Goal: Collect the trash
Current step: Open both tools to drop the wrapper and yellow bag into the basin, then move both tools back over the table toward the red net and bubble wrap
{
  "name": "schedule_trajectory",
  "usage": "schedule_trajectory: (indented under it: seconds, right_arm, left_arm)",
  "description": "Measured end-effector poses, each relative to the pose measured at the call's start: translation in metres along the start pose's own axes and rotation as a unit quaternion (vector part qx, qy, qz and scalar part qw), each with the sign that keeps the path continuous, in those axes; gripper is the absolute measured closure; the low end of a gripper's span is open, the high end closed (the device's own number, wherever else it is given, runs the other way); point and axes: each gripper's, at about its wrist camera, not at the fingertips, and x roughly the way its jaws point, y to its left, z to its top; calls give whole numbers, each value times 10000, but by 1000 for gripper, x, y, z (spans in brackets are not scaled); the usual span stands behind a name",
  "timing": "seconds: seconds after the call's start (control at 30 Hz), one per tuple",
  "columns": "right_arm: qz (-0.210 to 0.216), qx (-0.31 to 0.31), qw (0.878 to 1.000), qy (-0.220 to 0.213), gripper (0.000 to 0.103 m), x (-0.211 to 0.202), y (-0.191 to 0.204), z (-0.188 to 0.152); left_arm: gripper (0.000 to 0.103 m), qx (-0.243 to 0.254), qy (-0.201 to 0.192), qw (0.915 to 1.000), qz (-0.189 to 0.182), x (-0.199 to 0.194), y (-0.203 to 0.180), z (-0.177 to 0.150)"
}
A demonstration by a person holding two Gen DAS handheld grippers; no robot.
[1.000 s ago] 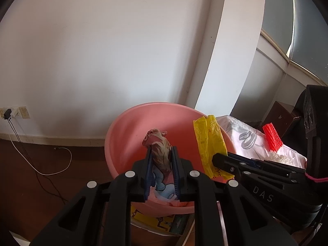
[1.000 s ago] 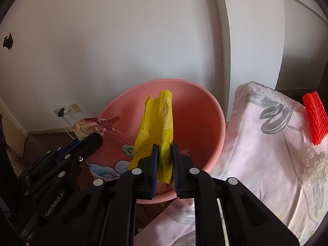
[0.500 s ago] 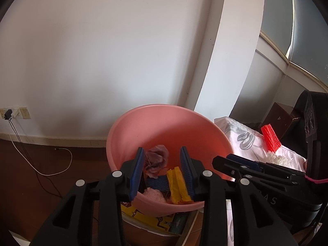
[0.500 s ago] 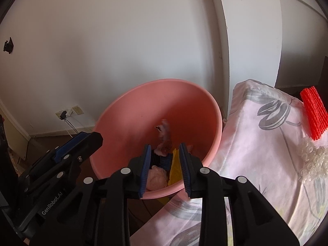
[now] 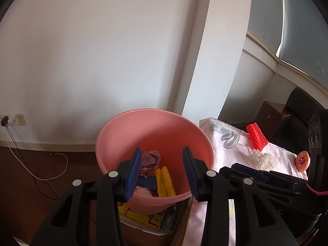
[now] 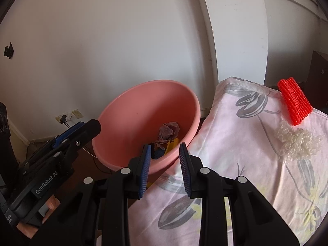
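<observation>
Both grippers empty over the pink basin

With my left gripper (image 5: pixel 162 173) held above the near rim of the pink basin (image 5: pixel 127 127), I see its blue pads standing well apart, having just been opening, and nothing sits between them. My right gripper (image 6: pixel 164 165) also has its jaws parted and empty, having opened a little within the last second. Down in the basin lie the crumpled floral wrapper (image 5: pixel 150 160), the yellow bag (image 5: pixel 165 181) beside it and a dark blue piece (image 5: pixel 146 181). On the floral cloth (image 6: pixel 235 143) to the right rest a red foam net (image 6: pixel 295 100) and a clear bubbly plastic wad (image 6: pixel 297 143), apart from both grippers
</observation>
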Motion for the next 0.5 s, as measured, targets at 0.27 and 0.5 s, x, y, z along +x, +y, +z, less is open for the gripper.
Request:
schedule_trajectory:
  seconds: [0.27,0.5]
  right_arm:
    - [-344,-116,9993,-40,74,-29,-10,-23]
    - [-430,-280,9987,-31,74,-45,-15,-39]
  left_arm:
    - [59,184,132,9997,-117,-5,-22,-9]
    - [57,364,269,9988,-159,-11,-41,-24]
